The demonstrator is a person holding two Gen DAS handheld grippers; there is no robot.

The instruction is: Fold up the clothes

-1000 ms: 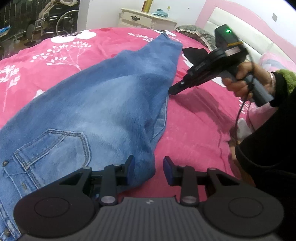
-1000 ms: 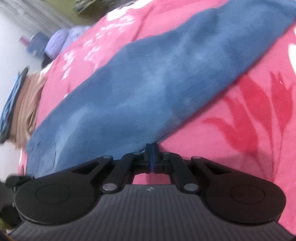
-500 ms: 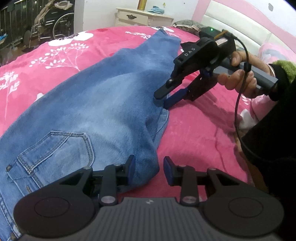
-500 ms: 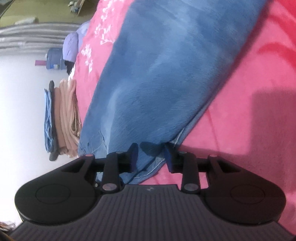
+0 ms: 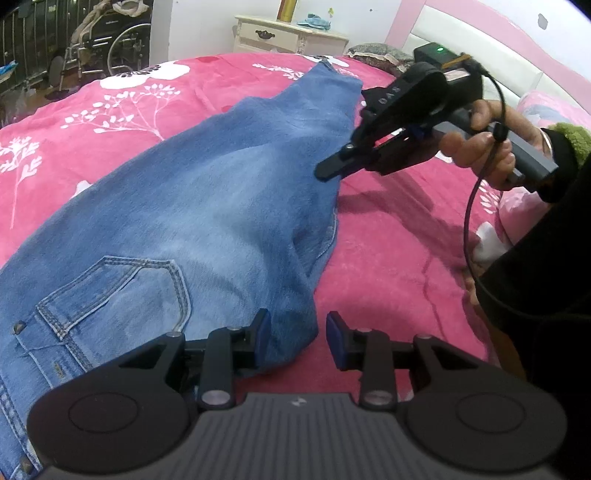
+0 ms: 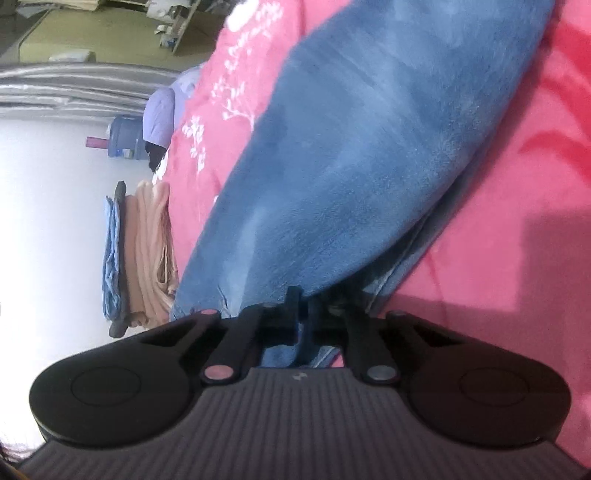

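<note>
A pair of blue jeans (image 5: 207,221) lies folded lengthwise on the pink bed, back pocket near me, hem toward the headboard. My left gripper (image 5: 297,338) is open, its fingers straddling the jeans' near right edge. My right gripper (image 5: 328,171) is shut on the right edge of the jeans leg, mid-length. In the right wrist view the gripper (image 6: 304,314) pinches the denim edge (image 6: 369,166) between closed fingers.
The pink floral bedspread (image 5: 388,258) covers the bed. A white nightstand (image 5: 288,35) and pink headboard (image 5: 480,29) stand at the far end. A stack of folded clothes (image 6: 144,251) lies at the bed's edge. A wheelchair (image 5: 107,48) stands at back left.
My right gripper came down from above the bed to the jeans' right edge, opened, then closed on the denim. My left gripper has stayed open at the near edge.
</note>
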